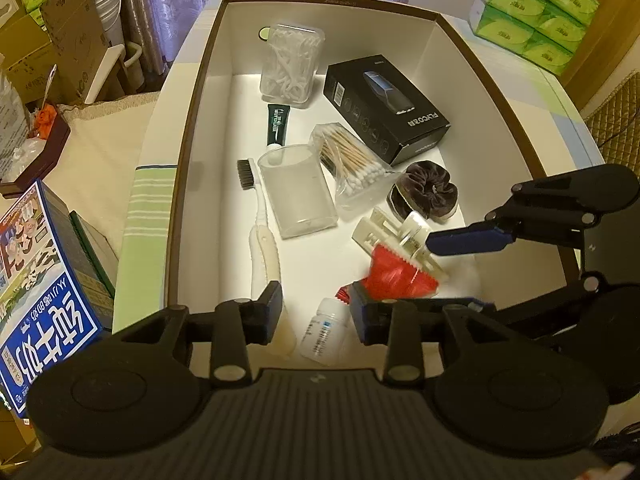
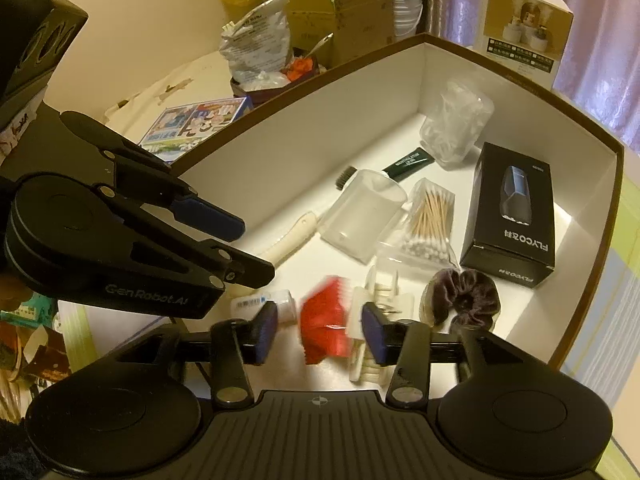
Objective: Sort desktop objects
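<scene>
The red packet (image 2: 322,330) is lying just ahead between the right gripper's (image 2: 320,330) spread jaws — nearer than the left gripper (image 1: 316,306), also spread.

A white table (image 1: 136,264) carries the brown-rimmed box (image 1: 188,152), a striped cloth (image 1: 150,192) and tissue packs (image 1: 536,12).

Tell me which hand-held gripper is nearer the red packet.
Right. The right hand-held gripper has its open fingers either side of the red packet; the left hand-held gripper is open beside it, over the small white bottle.
</scene>
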